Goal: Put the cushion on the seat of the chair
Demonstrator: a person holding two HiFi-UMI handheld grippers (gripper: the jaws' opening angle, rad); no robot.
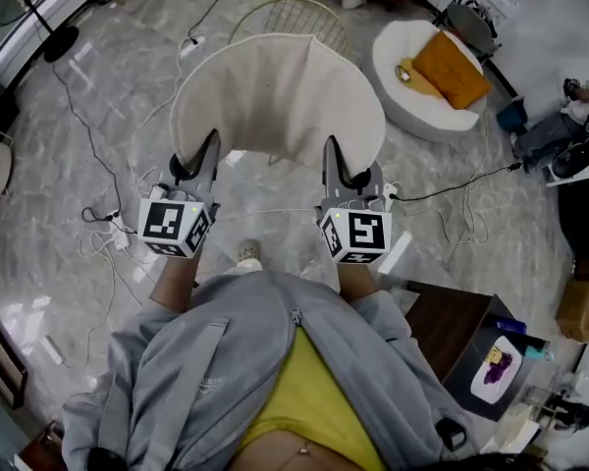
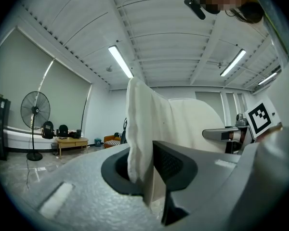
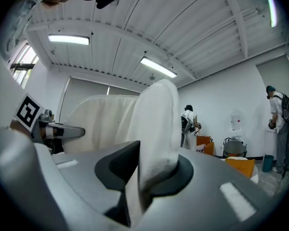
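Left gripper (image 1: 202, 155) is closed on the cream cushion (image 1: 275, 91) at its 7 o'clock edge, right gripper (image 1: 340, 160) at 5 o'clock. It hangs above the floor (image 1: 69, 165); wire chair (image 1: 293, 13) shows at 12 o'clock.

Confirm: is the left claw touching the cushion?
Touching. The left gripper view shows the left claw shut on the cushion: its white edge is pinched between both jaws, with no gap.

Grey marble floor (image 1: 49, 263) — trailing cables (image 1: 442, 192), a fan's base (image 1: 61, 43), a wire chair (image 1: 280, 16), a round white seat (image 1: 412, 116).
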